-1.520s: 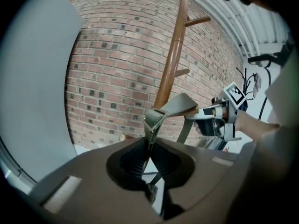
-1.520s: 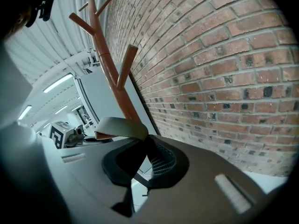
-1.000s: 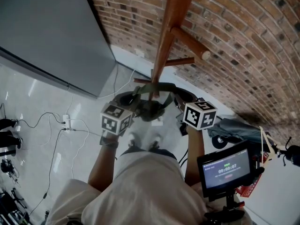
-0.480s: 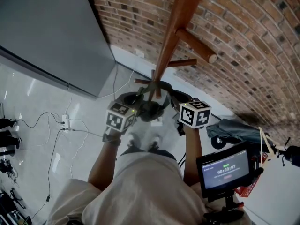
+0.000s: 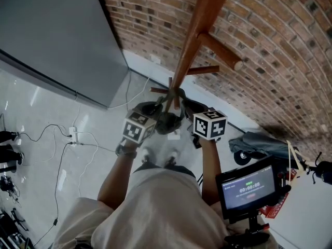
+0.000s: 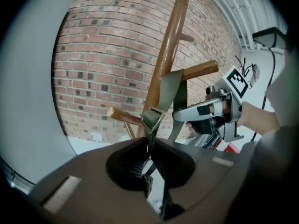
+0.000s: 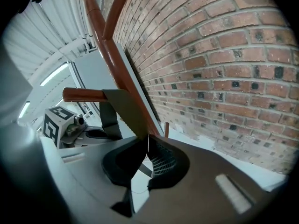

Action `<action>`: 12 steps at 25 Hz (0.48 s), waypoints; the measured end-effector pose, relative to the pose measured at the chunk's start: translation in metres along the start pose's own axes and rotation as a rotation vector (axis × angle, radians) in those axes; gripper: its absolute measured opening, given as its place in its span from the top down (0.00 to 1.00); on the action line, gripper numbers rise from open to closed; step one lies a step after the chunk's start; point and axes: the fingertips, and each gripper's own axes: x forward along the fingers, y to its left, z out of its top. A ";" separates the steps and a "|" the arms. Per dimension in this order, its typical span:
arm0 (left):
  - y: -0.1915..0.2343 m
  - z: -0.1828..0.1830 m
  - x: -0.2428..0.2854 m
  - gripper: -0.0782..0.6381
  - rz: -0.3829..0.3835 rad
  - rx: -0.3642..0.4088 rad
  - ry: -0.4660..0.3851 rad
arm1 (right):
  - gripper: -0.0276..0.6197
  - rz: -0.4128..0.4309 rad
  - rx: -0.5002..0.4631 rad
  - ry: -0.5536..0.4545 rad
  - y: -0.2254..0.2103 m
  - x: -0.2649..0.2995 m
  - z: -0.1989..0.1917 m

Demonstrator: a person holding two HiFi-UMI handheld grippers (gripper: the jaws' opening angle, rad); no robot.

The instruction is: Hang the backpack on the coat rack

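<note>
Webbing is what both hands are working with here. The left gripper (image 6: 149,160) has its jaws nearly together, pinched on the thin tail of the olive strap (image 6: 169,90) just below its buckle (image 6: 152,118). From there the strap climbs up and away from the gripper. It folds over a wooden peg (image 6: 201,71) above and ahead of the jaws, and a shaded run drops down the far side towards the other hand.

The right gripper (image 7: 145,155) is likewise closed to a narrow slit on a wider stretch of the same strap. That stretch rises from its jaws to the same peg, up and to its left.

Gripping on either side of the peg seems meant to keep the loop spread, so that it sits across the wood rather than bunching or slipping off the free end.

The backpack (image 5: 168,121) itself hangs between the two grippers, just ahead of their marker cubes, close against the pole of the coat rack (image 5: 196,35). Both grippers tilt downward, which suits letting the peg take the load.

My reading is that the strap is already over the peg and the bag's weight is about to pass to the rack. What remains is to let go, one side at a time. The worry is the strap riding outward along the peg if one side slackens unevenly.
</note>
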 end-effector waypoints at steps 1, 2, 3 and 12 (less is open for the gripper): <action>-0.001 0.000 0.001 0.86 -0.001 0.001 0.004 | 0.93 0.005 -0.001 0.001 0.001 0.002 -0.001; -0.001 -0.001 0.003 0.86 -0.003 0.001 0.008 | 0.93 0.010 -0.001 0.002 0.002 0.004 -0.001; -0.002 -0.001 0.004 0.86 -0.005 0.003 0.009 | 0.93 0.016 0.001 0.000 0.003 0.006 -0.002; -0.009 0.000 0.016 0.85 -0.006 0.047 0.005 | 0.91 0.027 0.014 -0.024 0.009 0.017 -0.003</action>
